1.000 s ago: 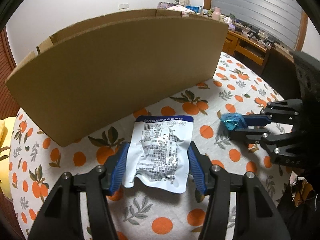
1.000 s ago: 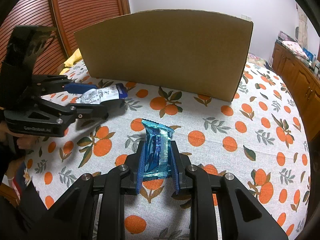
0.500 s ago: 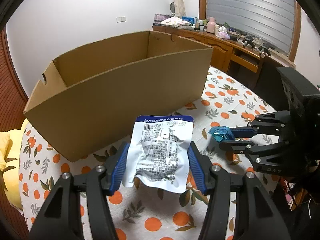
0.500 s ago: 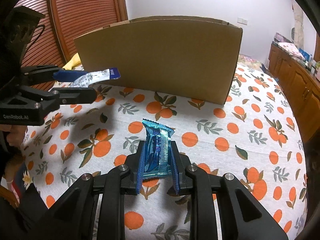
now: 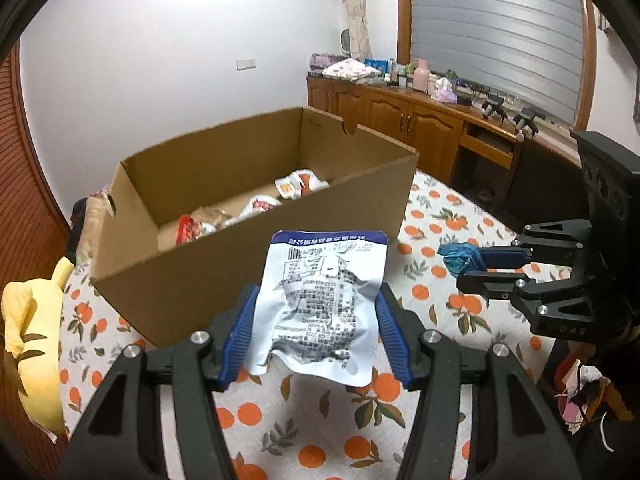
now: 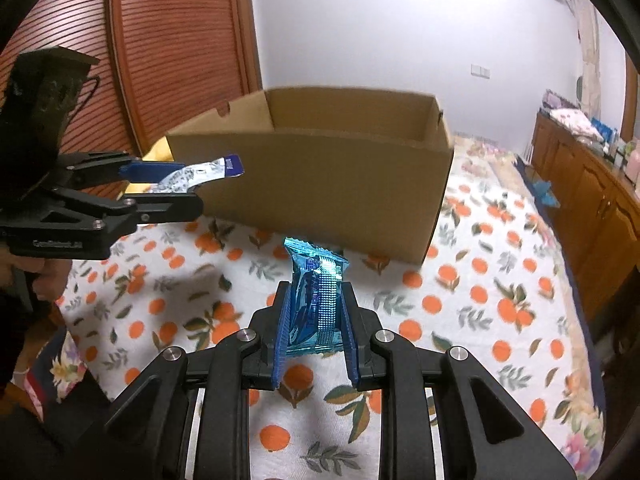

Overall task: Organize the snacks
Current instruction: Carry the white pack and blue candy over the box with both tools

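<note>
My left gripper [image 5: 316, 312] is shut on a white snack packet [image 5: 324, 300] with a blue top edge, held in the air in front of the open cardboard box [image 5: 224, 272]. My right gripper [image 6: 314, 304] is shut on a shiny blue snack packet [image 6: 316, 292], also lifted above the table. The box [image 6: 320, 184] holds several snack packets [image 5: 256, 208]. In the left wrist view the right gripper [image 5: 468, 268] is at the right with the blue packet [image 5: 460, 256]. In the right wrist view the left gripper [image 6: 188, 184] with the white packet [image 6: 200, 172] is at the left.
The table [image 5: 440, 216] has a white cloth with orange fruit print. A yellow soft toy [image 5: 32, 344] lies at its left edge. A wooden sideboard [image 5: 420, 120] with clutter stands behind. A wooden slatted door [image 6: 180, 40] is at the left in the right wrist view.
Both grippers have risen with their packets. The box's inside and its snacks have come into view.
</note>
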Demonstrator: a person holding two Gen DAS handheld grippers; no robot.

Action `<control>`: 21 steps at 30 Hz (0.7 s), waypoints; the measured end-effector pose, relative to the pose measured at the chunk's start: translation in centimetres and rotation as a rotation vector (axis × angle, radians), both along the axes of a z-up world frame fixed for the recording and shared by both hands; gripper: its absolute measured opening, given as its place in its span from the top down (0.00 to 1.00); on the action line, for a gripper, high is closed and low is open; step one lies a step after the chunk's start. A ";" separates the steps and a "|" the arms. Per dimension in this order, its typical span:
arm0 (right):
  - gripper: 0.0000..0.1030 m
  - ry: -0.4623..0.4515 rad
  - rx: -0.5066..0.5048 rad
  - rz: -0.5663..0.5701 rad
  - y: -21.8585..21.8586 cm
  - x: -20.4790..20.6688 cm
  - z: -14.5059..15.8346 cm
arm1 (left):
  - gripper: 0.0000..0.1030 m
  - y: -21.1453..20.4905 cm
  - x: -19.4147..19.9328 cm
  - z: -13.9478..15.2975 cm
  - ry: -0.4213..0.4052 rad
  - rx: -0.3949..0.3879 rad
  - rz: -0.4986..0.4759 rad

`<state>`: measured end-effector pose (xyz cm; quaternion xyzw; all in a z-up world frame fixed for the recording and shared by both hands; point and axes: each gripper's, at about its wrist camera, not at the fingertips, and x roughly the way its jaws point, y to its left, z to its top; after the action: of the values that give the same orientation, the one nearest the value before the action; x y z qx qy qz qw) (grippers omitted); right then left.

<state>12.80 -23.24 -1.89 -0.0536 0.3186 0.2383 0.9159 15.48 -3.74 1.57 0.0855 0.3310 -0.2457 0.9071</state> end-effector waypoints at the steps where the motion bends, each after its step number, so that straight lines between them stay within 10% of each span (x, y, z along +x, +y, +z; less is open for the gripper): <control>1: 0.79 -0.009 0.000 0.002 0.1 -0.1 0.4 | 0.45 0.1 0.1 0.5 -0.009 -0.002 0.003; 21: 0.79 -0.124 0.037 0.048 2.4 5.1 7.7 | 0.45 2.1 6.3 5.9 -0.067 -0.037 0.089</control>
<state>17.88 -20.84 5.79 -0.0592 0.2554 0.2623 0.9287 21.82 -1.69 7.47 0.0623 0.2991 -0.2082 0.9292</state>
